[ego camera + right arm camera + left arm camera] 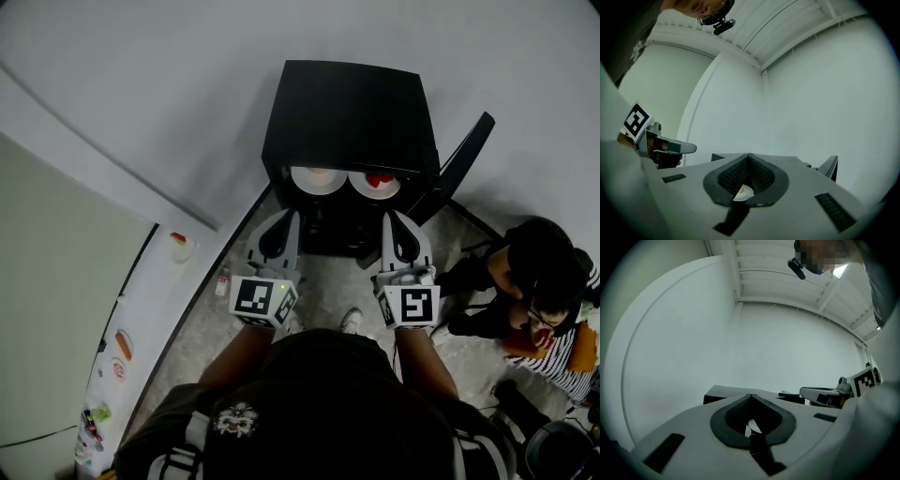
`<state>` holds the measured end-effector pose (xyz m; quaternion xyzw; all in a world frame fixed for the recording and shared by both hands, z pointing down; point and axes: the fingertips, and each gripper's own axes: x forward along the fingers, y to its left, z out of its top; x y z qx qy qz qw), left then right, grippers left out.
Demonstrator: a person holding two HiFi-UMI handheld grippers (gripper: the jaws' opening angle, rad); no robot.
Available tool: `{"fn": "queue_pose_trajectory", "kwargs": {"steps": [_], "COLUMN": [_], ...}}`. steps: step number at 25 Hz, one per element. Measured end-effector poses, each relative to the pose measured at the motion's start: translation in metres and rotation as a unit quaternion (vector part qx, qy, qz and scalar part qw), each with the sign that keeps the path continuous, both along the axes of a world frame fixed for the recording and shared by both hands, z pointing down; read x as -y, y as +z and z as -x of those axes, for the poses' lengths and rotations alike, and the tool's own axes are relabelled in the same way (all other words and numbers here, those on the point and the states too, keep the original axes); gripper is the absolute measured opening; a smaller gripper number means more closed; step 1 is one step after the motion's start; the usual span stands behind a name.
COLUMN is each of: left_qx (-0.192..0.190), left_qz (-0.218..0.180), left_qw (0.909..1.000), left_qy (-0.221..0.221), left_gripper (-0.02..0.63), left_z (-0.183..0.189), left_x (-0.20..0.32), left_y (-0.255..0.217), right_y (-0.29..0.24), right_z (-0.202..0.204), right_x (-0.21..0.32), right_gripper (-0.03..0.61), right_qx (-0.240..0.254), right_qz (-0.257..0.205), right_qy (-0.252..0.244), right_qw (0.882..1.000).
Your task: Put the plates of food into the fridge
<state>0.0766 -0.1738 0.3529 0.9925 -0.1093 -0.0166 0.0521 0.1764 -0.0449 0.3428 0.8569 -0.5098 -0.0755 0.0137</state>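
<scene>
A small black fridge (347, 103) stands on the floor against the wall, its door (464, 164) swung open to the right. On its top shelf sit two white plates: the left plate (317, 178) with pale orange food and the right plate (375, 183) with red food. My left gripper (287, 217) and right gripper (394, 217) hover side by side just in front of the opening, both shut and empty. In the left gripper view the jaws (750, 397) meet above the fridge top (722, 392). Through the closed right gripper (748, 157) a sliver of plate (743, 191) shows.
A person (534, 281) sits on the floor at the right, close to the open door. A white counter (141, 309) runs along the left, with a cup (178, 246) and small items on it. Speckled floor lies between me and the fridge.
</scene>
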Motion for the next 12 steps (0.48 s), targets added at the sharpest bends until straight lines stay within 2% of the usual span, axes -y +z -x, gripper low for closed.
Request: {"fn": "queue_pose_trajectory", "kwargs": {"steps": [12], "left_qx": [0.002], "left_qz": [0.012], "left_qw": [0.9999], "left_qy": [0.003], "left_gripper": [0.023], "left_z": [-0.0058], "left_x": [-0.0021], "left_y": [0.0064], "right_y": [-0.0069], "right_z": [0.0097], "right_x": [0.0031], "right_gripper": [0.025], "right_qx": [-0.005], "right_qz": [-0.015], "right_qy": [-0.004], "right_qw": [1.000]}}
